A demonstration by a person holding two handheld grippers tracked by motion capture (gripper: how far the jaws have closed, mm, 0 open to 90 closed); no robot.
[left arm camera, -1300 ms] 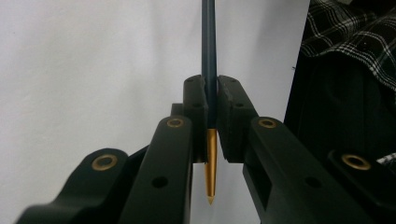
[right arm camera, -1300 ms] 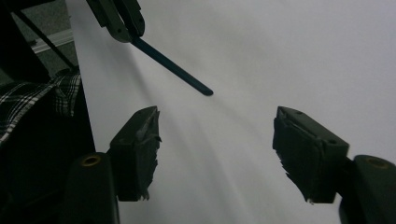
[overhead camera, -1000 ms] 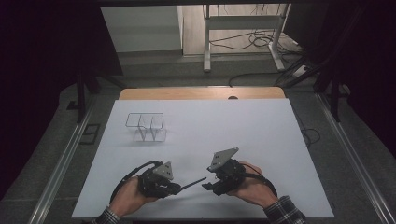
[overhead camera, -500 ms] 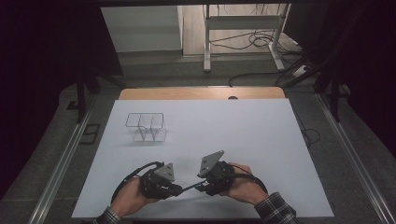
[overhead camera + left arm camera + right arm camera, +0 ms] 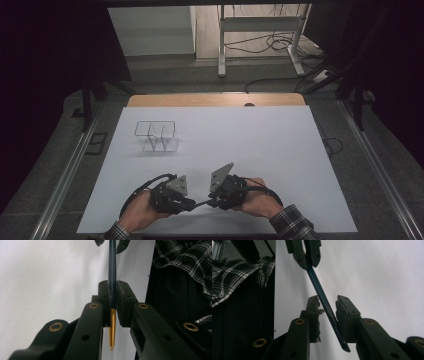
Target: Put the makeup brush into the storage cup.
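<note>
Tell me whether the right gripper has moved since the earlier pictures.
Yes. In the high view the right gripper has shifted left and nearer the table's front edge, toward the left gripper, its jaws closing around the pen.

— How many things sit on the white rectangular table (image 5: 280, 145)?
— One clear wire-framed rack (image 5: 157, 136), toward the table's far left corner. One slim dark blue pen with a gold tip (image 5: 112, 292), near the table's front edge.
— And tools?
— Two black two-jaw grippers: the left gripper (image 5: 192, 203) and the right gripper (image 5: 212, 202), one per hand.
</note>
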